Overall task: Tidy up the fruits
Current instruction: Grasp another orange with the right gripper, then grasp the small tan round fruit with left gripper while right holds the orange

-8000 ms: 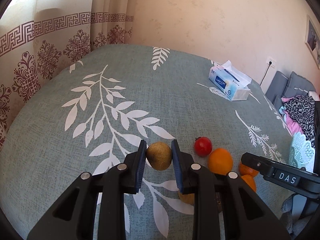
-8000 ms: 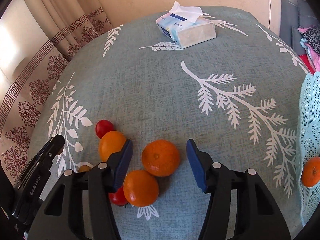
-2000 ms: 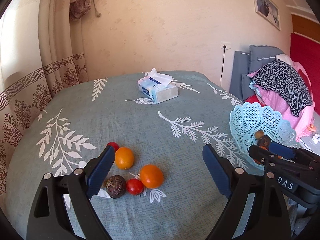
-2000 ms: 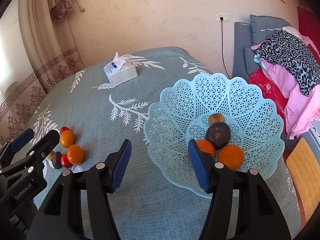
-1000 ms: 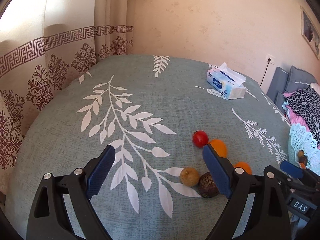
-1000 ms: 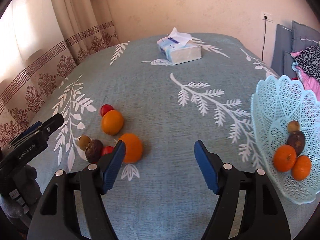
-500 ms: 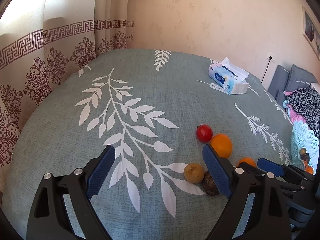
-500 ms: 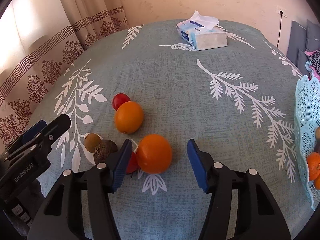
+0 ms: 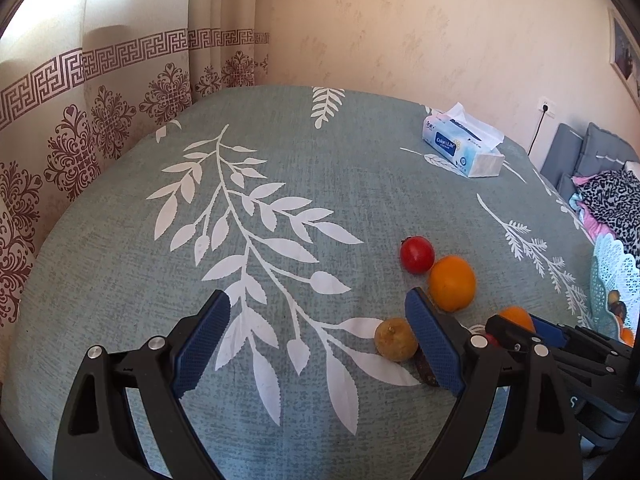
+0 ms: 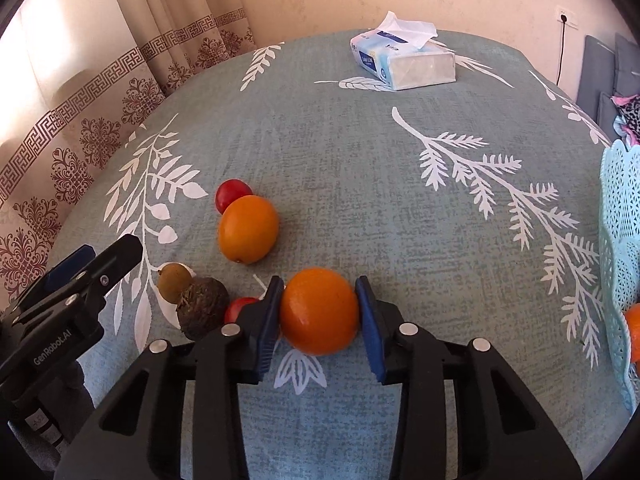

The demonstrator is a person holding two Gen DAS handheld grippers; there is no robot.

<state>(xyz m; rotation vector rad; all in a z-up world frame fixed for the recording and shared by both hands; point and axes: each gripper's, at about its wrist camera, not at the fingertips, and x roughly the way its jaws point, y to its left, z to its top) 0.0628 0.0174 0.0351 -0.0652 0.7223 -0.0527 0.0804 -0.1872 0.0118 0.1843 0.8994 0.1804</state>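
Observation:
My right gripper [image 10: 318, 289] is closing on an orange [image 10: 318, 314] that rests on the teal leaf-print cloth [image 10: 360, 168]; both blue pads touch its sides. Left of it lie a small red fruit [image 10: 240, 307], a dark wrinkled fruit [image 10: 202, 306] and a yellow-brown fruit [image 10: 173, 280]. Farther back are a second orange [image 10: 248, 228] and a red fruit [image 10: 232, 195]. My left gripper [image 9: 316, 300] hovers wide open above the cloth. The yellow-brown fruit [image 9: 394, 338] lies just inside its right finger, untouched. A pale blue lattice basket [image 10: 620, 220] holding fruit stands at the right edge.
A tissue box [image 10: 404, 58] sits at the far side of the table. Patterned curtains [image 9: 100, 128] hang beyond the left edge. Cushions and clothes [image 9: 612, 192] lie to the right behind the basket.
The right gripper's jaws have narrowed from wide apart onto the orange, and the gripper came closer and lower to it. The left gripper stays wide open, almost unmoved.

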